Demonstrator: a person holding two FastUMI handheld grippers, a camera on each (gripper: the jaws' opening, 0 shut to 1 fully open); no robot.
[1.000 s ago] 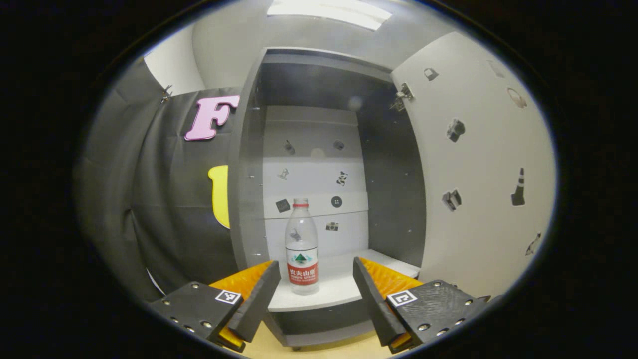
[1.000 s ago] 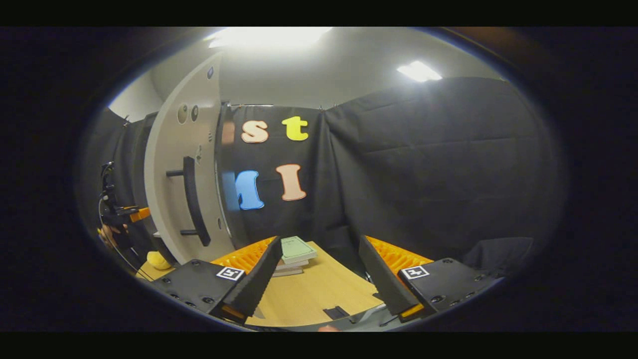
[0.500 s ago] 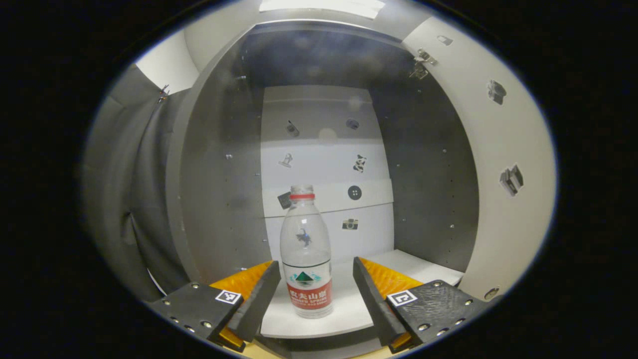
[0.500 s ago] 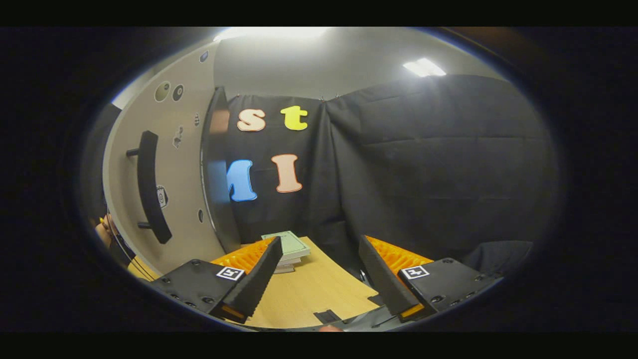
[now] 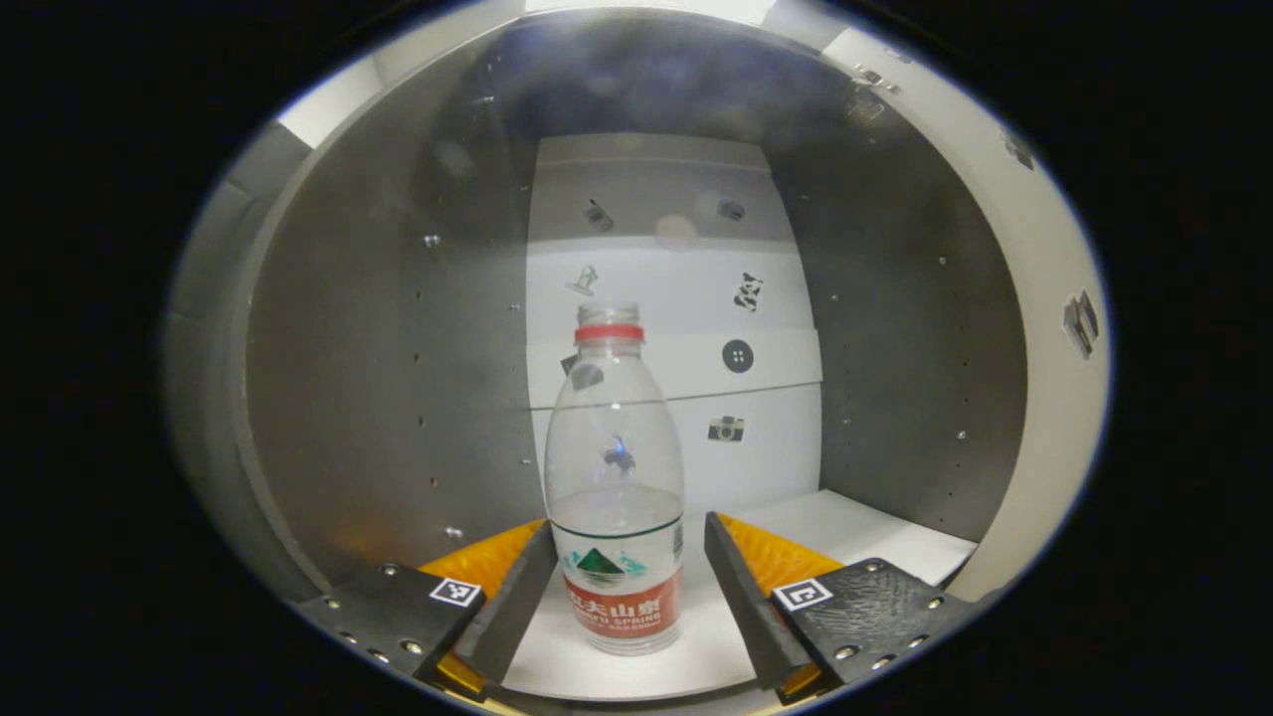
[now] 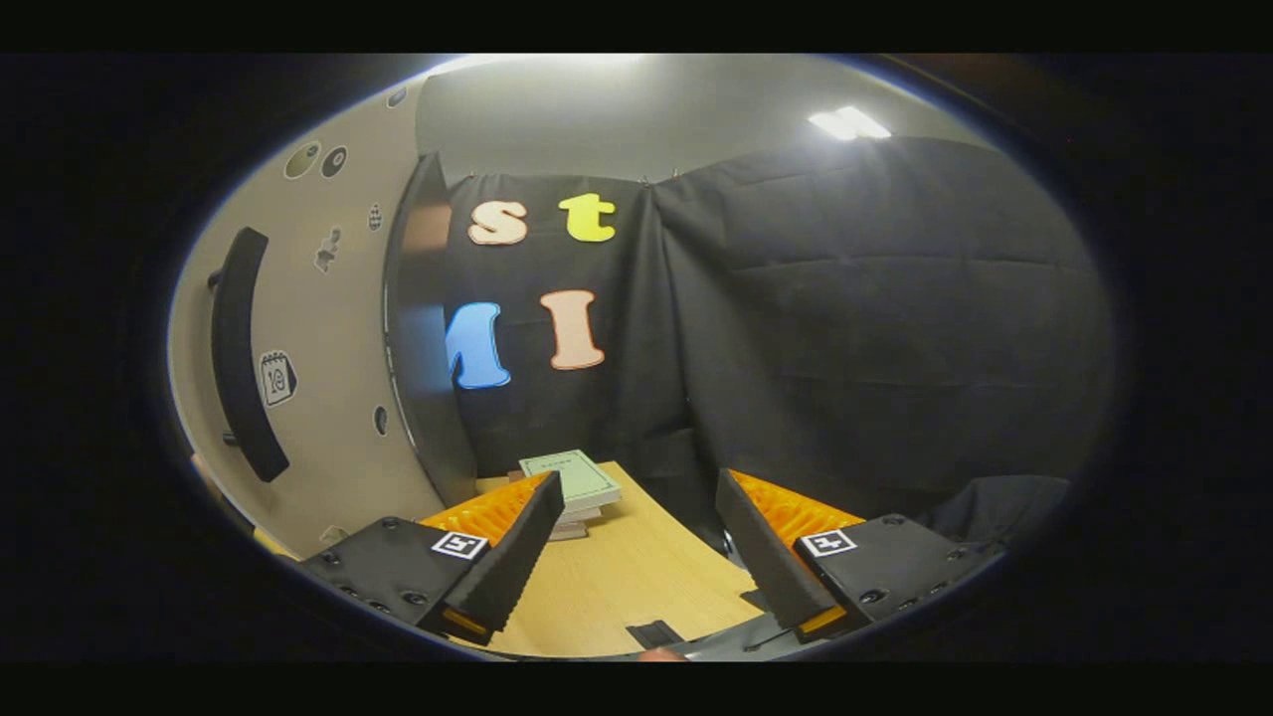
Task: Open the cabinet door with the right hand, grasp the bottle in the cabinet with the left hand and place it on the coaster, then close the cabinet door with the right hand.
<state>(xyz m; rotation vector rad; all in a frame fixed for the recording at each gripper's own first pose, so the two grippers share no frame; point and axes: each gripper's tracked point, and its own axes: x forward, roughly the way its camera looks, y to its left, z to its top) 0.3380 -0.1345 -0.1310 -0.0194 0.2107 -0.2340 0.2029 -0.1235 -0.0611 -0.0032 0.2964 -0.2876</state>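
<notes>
The left gripper's (image 5: 617, 587) fingers (image 5: 512, 607) stand apart, flanking the clear, ribbed plastic bottle (image 5: 617, 497) upright on the cabinet's smooth white shelf (image 5: 865, 532), not pressing it. The right gripper (image 6: 636, 557) hangs level over the wooden worktop (image 6: 617, 587), fingers apart, beside the open door (image 6: 318, 398) with its curved black handle (image 6: 239, 358).

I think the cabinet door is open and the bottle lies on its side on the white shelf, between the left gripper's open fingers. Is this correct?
Not quite: the bottle does not lie on its side. In the left gripper view it stands upright on the white shelf, red cap on top. The rest holds: the cabinet door is open, and the bottle is between the open fingers of the left gripper.
</notes>
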